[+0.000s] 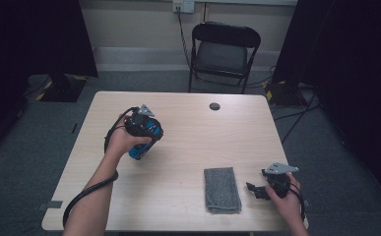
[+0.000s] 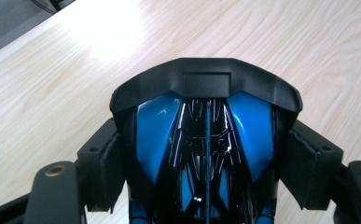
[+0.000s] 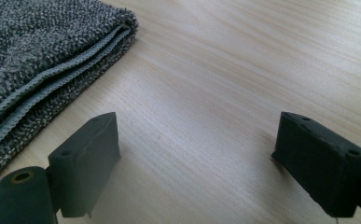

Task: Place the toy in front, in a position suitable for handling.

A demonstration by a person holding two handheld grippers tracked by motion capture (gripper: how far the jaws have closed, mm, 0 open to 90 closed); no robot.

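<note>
Left gripper (image 1: 140, 142): held above the left half of the worktop (image 1: 188, 123). Its fingers (image 2: 101, 170) are closed on a blue-and-black toy car (image 2: 206, 140), one pad pressed to each flank. In the left gripper view the car sits centred between the pads, its black bumper end pointing away from the camera, with bare wood grain beyond it. In the high view the car is clear of the worktop surface and its blue body shows below the hand.

Right gripper (image 1: 258, 191): held low near the front right corner of the worktop. Its fingers (image 3: 87, 163) are spread wide apart with nothing between them; in the right gripper view bare wood shows in the gap. They point toward the cloth.

Cloth (image 1: 222, 189): grey, folded into a narrow rectangle, lying flat on the worktop near the front edge, just left of the right gripper and apart from it. In the right gripper view its folded, stitched edge (image 3: 52, 74) lies at the upper left, untouched by either pad.

The car and the cloth are well apart.

Background: a black folding chair (image 1: 225, 54) stands beyond the far edge of the worktop.
</note>
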